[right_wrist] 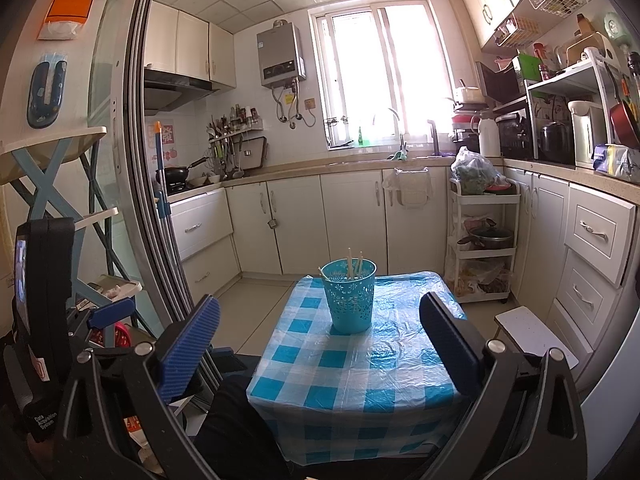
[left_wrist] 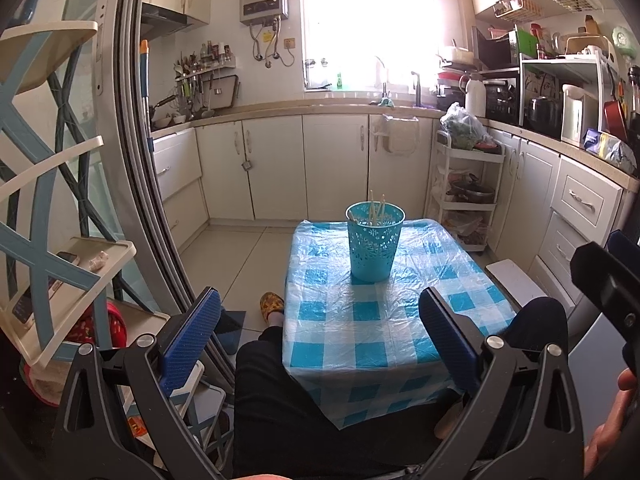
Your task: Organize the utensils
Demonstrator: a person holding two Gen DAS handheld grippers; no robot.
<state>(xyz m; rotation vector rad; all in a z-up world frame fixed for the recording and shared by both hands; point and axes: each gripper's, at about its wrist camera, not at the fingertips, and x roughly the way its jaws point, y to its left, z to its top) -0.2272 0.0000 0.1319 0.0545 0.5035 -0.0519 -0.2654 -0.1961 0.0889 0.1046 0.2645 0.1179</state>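
Observation:
A turquoise perforated holder (left_wrist: 375,242) stands upright at the far middle of a small table (left_wrist: 360,320) covered in blue-and-white checked plastic. Several pale chopsticks (left_wrist: 377,209) stick up from it. It also shows in the right wrist view (right_wrist: 349,295), with the chopsticks (right_wrist: 354,265) inside. My left gripper (left_wrist: 320,332) is open and empty, held back above the near table edge. My right gripper (right_wrist: 320,340) is open and empty too, above the near half of the table (right_wrist: 340,380). No loose utensils show on the cloth.
A person's dark-trousered legs (left_wrist: 304,408) and slippered foot (left_wrist: 272,305) sit at the table's near left. A sliding door frame (left_wrist: 136,160) and blue-and-cream shelf rack (left_wrist: 52,216) stand left. A white trolley (left_wrist: 466,188) and cabinets (left_wrist: 576,208) stand right; a white stool (right_wrist: 534,334) is beside the table.

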